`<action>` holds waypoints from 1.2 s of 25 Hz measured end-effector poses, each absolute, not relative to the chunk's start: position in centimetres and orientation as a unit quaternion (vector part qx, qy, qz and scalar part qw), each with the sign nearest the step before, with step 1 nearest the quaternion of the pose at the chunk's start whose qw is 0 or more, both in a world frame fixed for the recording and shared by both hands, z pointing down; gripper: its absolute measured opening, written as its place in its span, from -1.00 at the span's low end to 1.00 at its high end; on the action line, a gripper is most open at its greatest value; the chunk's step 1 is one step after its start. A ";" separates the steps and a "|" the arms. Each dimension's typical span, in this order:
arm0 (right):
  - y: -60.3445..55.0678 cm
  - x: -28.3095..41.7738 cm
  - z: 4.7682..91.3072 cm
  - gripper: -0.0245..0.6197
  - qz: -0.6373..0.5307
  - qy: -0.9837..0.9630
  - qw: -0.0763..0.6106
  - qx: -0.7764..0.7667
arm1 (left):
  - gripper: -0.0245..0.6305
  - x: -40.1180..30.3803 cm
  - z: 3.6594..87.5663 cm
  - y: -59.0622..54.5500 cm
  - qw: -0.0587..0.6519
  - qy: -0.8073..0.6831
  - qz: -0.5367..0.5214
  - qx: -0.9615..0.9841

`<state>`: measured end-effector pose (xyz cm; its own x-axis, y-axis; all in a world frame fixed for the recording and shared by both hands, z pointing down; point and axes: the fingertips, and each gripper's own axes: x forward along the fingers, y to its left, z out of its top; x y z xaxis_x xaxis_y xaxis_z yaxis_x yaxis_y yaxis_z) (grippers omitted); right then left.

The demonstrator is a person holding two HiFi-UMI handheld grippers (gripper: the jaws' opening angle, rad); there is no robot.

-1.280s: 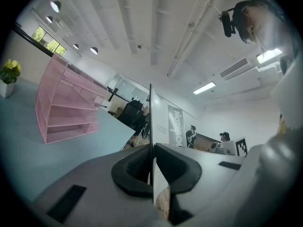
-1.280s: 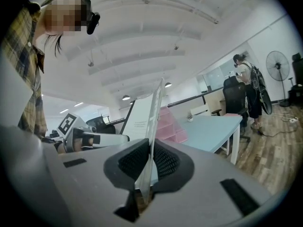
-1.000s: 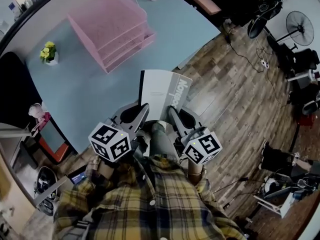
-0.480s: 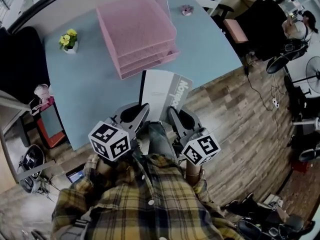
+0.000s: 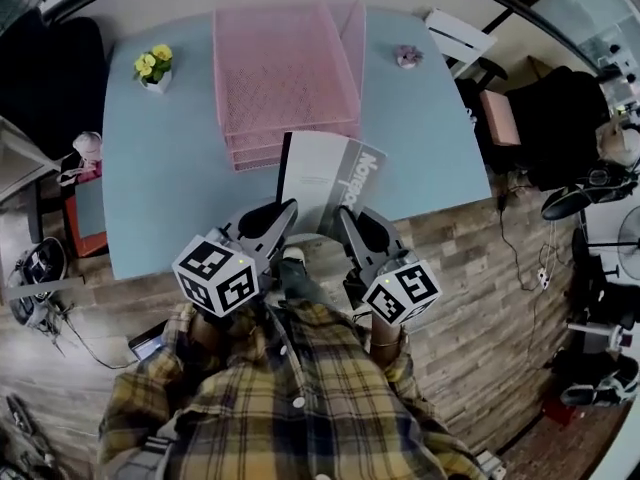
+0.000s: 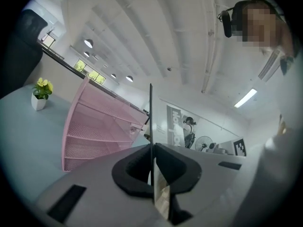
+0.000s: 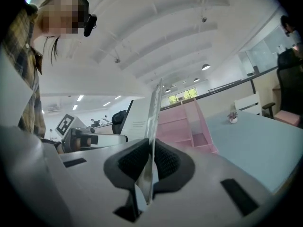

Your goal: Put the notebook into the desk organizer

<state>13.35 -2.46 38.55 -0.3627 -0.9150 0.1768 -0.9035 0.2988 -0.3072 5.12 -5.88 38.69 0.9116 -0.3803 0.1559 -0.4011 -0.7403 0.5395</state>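
Note:
A thin grey-and-white notebook (image 5: 328, 180) hangs level over the near edge of the blue desk, just in front of the pink mesh desk organizer (image 5: 285, 73). My left gripper (image 5: 287, 211) is shut on its near left corner; in the left gripper view the notebook's edge (image 6: 151, 126) runs straight up from the closed pads. My right gripper (image 5: 345, 218) is shut on the near right corner, with the notebook (image 7: 154, 122) edge-on between its pads. The stacked trays of the organizer (image 6: 94, 134) (image 7: 187, 124) stand with their openings toward the notebook.
A small pot of yellow flowers (image 5: 153, 67) stands at the desk's far left and a small pink flower (image 5: 407, 57) at the far right. The blue desk (image 5: 165, 188) has bare surface left of the organizer. A chair (image 5: 545, 128) and cables lie on the wooden floor at right.
The view has swung round so the desk and organizer now lie straight ahead. The notebook, still gripped by both grippers, has come over the desk's edge and closer to the organizer's front.

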 end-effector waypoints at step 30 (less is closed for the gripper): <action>-9.9 13.6 39.1 -0.85 -0.190 0.889 0.002 -0.416 | -0.88 4.7 38.9 -10.4 0.296 -0.370 -0.027 0.880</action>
